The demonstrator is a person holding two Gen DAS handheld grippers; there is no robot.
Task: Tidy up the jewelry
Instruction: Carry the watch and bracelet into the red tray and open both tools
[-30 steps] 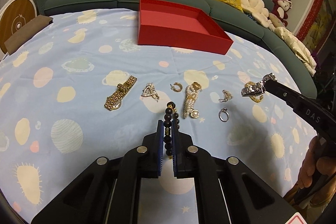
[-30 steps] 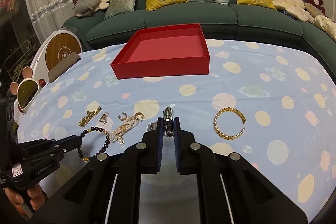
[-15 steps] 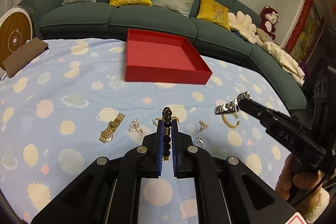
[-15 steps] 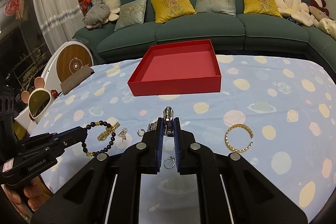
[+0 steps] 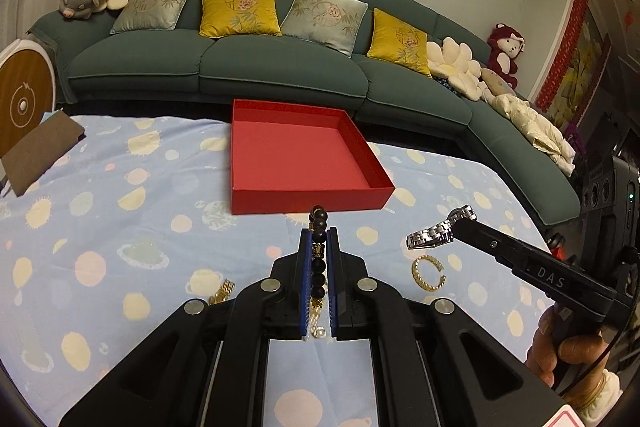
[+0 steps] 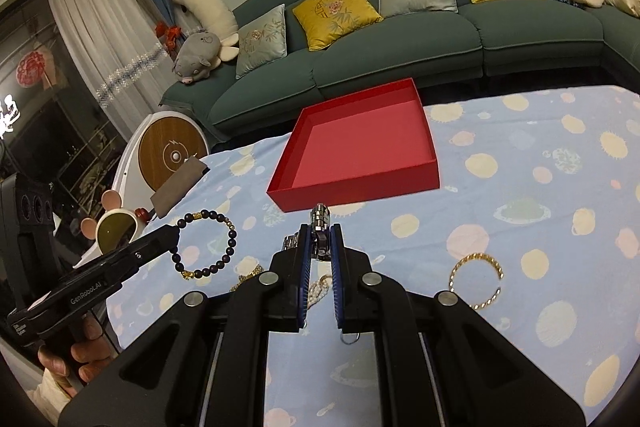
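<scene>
Two pieces are in the air and none has reached the box (image 5: 296, 163), whose red floor shows bare in both views.

At the left, the left gripper (image 5: 319, 239) is clamped on a dark bead bracelet (image 6: 204, 243). From the right wrist the loop hangs free above the cloth (image 5: 120, 195); from the left wrist its beads run up between the pads, the top ones poking out just short of the box's near wall.

In the middle, several pieces lie on the cloth, partly hidden behind the gripper bodies: a gold watch band (image 5: 222, 291), a pearl piece (image 6: 316, 289) and a small ring (image 6: 349, 338).

To the right, the right gripper (image 6: 320, 233) is closed on a silver watch (image 5: 438, 231), held clear of the cloth. A gold bangle (image 6: 476, 279) lies on the cloth just below it, well apart from the box.

By this reading the job has barely begun: both held pieces have to be carried over the box wall and let go, then the remaining pieces fetched in turn.
</scene>
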